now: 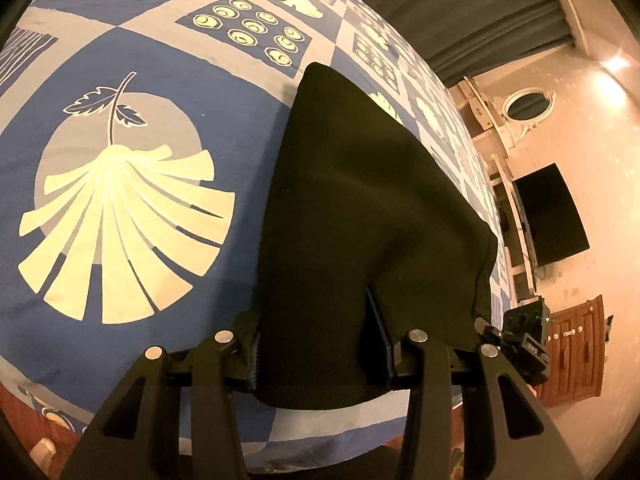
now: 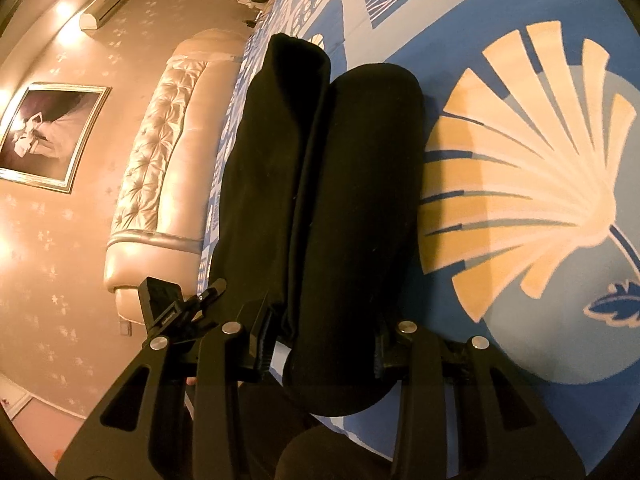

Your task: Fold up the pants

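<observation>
Black pants (image 1: pixel 360 200) lie lengthwise on the patterned bed cover (image 1: pixel 120 80), their near end lifted off it. My left gripper (image 1: pixel 320 352) is shut on a thick bunch of that near edge, with the cloth filling the space between both fingers. At the cloth's right corner, part of my right gripper (image 1: pixel 486 330) shows. In the right wrist view the pants (image 2: pixel 352 180) run away as two long dark folds side by side. My right gripper (image 2: pixel 322 344) is shut on their near end. The left gripper (image 2: pixel 208 292) shows just left of the cloth.
The blue and cream bed cover (image 2: pixel 520 160) spreads wide beside the pants. A padded headboard (image 2: pixel 160 160) and a framed picture (image 2: pixel 48 132) are on one side. A dark screen (image 1: pixel 552 216) and a wooden dresser (image 1: pixel 576 352) stand past the bed's other edge.
</observation>
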A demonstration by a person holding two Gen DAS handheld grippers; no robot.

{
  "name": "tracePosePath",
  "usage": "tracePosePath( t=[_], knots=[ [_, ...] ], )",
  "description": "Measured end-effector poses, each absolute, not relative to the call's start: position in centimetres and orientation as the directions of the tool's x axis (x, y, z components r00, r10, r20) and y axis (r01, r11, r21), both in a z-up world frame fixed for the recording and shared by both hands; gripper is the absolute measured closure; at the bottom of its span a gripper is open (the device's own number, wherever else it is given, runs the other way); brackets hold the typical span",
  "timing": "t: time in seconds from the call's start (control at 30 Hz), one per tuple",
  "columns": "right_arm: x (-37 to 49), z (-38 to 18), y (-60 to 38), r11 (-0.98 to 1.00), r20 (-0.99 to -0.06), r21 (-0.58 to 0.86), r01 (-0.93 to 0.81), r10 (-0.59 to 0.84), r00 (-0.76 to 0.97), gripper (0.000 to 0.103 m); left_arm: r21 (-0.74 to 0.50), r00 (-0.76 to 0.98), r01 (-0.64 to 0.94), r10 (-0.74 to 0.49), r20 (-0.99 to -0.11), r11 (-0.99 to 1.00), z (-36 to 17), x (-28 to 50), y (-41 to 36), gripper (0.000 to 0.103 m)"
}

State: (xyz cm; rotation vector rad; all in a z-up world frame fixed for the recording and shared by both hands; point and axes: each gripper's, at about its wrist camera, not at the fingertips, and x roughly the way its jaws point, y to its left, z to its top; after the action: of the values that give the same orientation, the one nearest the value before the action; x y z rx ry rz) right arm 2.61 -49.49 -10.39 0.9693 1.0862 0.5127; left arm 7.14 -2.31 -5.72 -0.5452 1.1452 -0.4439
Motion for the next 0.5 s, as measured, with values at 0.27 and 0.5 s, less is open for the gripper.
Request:
tracePosePath(
  t=[0.27, 0.5],
  knots=[
    [3.3, -10.2, -49.3, 0.510, -0.498, 0.856, 0.085, 0.770, 0.398, 0.067, -0.616, 0.357, 0.036, -0.586, -0.727, 0.787, -5.6, 6.4, -1.9, 0.060],
    [3.7, -10.2, -48.6, 0.509, -0.496, 0.857, 0.077, 0.775, 0.392, 0.067, -0.620, 0.363, 0.020, -0.584, -0.726, 0.784, -5.6, 6.1, -1.3, 0.060]
  ],
)
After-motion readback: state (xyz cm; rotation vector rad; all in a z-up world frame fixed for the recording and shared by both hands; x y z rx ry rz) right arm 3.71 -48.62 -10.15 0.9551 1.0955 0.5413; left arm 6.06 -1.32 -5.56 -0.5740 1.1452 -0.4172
